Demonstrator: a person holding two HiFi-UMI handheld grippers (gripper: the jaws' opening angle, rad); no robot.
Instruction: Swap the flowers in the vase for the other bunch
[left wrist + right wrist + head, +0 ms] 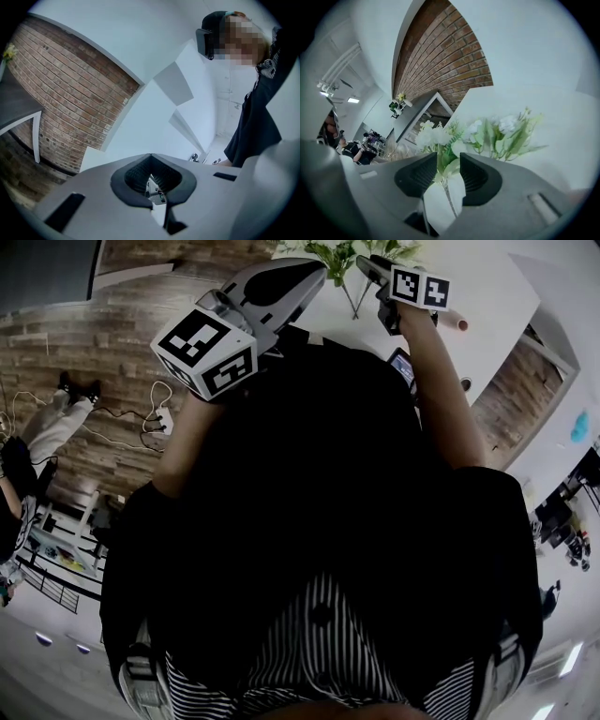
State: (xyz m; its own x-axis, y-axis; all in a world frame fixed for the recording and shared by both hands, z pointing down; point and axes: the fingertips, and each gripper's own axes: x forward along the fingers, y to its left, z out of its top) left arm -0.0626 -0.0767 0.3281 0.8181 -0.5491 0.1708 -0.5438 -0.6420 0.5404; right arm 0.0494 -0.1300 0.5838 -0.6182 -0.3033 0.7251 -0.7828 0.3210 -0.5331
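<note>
A bunch of white flowers with green leaves shows just past my right gripper; in the head view the flowers sit at the top edge over a white table. The right gripper is open, and a thin green stem runs through the gap without either pad pressing on it. My left gripper is shut with nothing held, raised and aimed at a white wall; in the head view the left gripper is left of the flowers. No vase can be made out.
The person's dark clothing fills most of the head view. A small device and a pinkish object lie on the white table. Cables and another person are on the wooden floor at left. A brick wall stands behind.
</note>
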